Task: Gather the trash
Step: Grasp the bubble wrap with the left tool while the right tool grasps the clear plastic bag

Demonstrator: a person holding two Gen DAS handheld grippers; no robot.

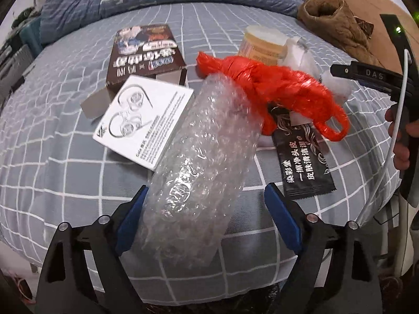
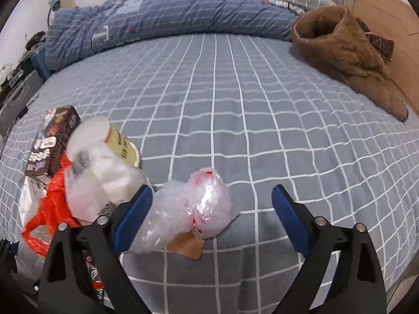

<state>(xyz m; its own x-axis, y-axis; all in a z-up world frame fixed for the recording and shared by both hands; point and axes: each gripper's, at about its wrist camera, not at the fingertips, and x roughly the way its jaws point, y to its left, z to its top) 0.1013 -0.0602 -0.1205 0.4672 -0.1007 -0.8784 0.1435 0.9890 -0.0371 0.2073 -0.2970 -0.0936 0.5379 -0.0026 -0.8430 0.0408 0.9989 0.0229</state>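
Trash lies on a grey checked bed. In the left wrist view my left gripper is open around a roll of bubble wrap, which lies between the blue pads without a grip. Beyond it lie a knotted red plastic bag, a black sachet, a white earphone box, a brown box and a cream cup. In the right wrist view my right gripper is open around a crumpled clear plastic bag lying on a brown paper scrap.
A folded blue quilt lies along the far side of the bed. A brown fleece garment lies at the far right by a wooden wall. The bed's near edge runs under the grippers. The right gripper shows in the left wrist view.
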